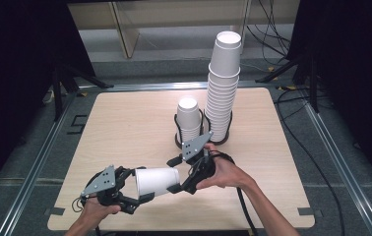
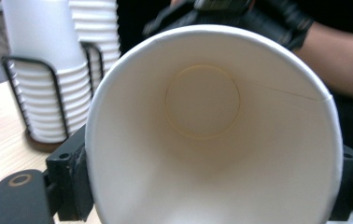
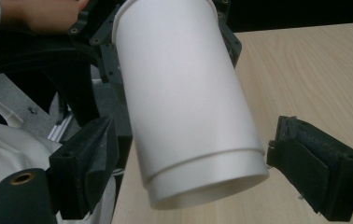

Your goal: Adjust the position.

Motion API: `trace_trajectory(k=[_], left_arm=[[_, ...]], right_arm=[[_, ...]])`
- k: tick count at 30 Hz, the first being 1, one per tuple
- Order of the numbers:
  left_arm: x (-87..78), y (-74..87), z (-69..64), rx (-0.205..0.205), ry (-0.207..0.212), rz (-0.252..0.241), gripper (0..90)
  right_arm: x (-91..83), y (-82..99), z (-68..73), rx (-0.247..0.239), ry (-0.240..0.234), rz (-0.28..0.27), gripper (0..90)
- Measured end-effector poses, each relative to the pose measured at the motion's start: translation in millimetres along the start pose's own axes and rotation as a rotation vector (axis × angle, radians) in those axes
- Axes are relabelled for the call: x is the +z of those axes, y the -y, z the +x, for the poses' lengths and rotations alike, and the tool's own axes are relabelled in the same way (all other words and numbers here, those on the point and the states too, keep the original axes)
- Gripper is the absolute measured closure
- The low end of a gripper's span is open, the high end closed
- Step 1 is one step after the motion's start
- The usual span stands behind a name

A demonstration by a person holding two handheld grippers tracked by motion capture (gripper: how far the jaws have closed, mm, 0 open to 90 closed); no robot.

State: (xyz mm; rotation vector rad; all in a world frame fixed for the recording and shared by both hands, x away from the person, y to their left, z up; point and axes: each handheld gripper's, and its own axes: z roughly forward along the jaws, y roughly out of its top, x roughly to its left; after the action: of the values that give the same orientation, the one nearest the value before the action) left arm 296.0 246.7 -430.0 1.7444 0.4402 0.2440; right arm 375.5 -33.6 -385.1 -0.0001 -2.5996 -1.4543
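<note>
White paper cup (image 1: 157, 181) lies on its side above the surface (image 1: 125, 123), and our left tool (image 1: 134, 194) pinches its open end. Our right tool (image 3: 184, 161) is spread around its bottom end, not pressing. We should squeeze softly, so it does not crush.

In the left gripper view the paper cup (image 2: 212, 135) runs off the bottom edge and hides most of the right gripper (image 2: 240, 11) behind its rim; the taller cup stack (image 2: 39, 70) is cut at the top. In the right gripper view the cup's mouth is cropped above, and the left gripper (image 3: 95, 42) sits half-hidden behind it.
</note>
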Motion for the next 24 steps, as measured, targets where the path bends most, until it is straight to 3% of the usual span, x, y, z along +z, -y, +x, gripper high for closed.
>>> trace_trajectory(k=[1,2,5,6,7,8,10,12,18,19,20,24], left_arm=[[1.0,0.6,-0.3,0.003,-0.013,0.018,14.4],[2.0,0.9,-0.3,0.003,-0.018,0.039,14.5],[4.3,1.7,-0.6,0.012,-0.015,0.051,14.5],[6.2,2.0,-2.8,0.021,-0.017,0.076,14.5],[6.2,2.0,-2.8,0.021,-0.017,0.076,14.5],[7.1,1.8,-4.6,0.035,-0.019,0.104,14.5],[8.6,2.4,-5.2,0.039,-0.008,0.099,14.4],[8.9,1.9,-6.4,0.050,-0.013,0.126,14.4],[9.7,2.6,-6.4,0.062,-0.017,0.154,14.4],[8.8,2.2,-4.9,0.091,-0.022,0.178,14.4],[11.4,3.4,-6.6,0.072,-0.007,0.157,14.4],[12.8,2.6,-10.0,0.081,-0.010,0.168,14.4]], right_arm=[[-1.8,-1.8,1.1,-0.025,0.023,0.014,15.7],[-1.8,-4.7,5.0,-0.055,0.077,0.068,15.6],[0.5,-6.2,8.3,-0.071,0.092,0.116,15.7],[6.3,-8.0,13.2,-0.095,0.122,0.192,15.7],[6.3,-8.0,13.2,-0.095,0.122,0.192,15.7],[12.1,-9.7,16.7,-0.123,0.129,0.238,16.0],[14.3,-10.4,18.0,-0.130,0.125,0.244,16.3],[23.7,-13.2,21.5,-0.177,0.141,0.292,16.3],[32.6,-16.9,28.0,-0.192,0.150,0.343,16.6],[32.6,-16.9,28.0,-0.192,0.150,0.343,16.6],[36.6,-16.5,29.1,-0.196,0.155,0.361,16.7],[44.8,-15.3,29.0,-0.214,0.150,0.379,17.1]])
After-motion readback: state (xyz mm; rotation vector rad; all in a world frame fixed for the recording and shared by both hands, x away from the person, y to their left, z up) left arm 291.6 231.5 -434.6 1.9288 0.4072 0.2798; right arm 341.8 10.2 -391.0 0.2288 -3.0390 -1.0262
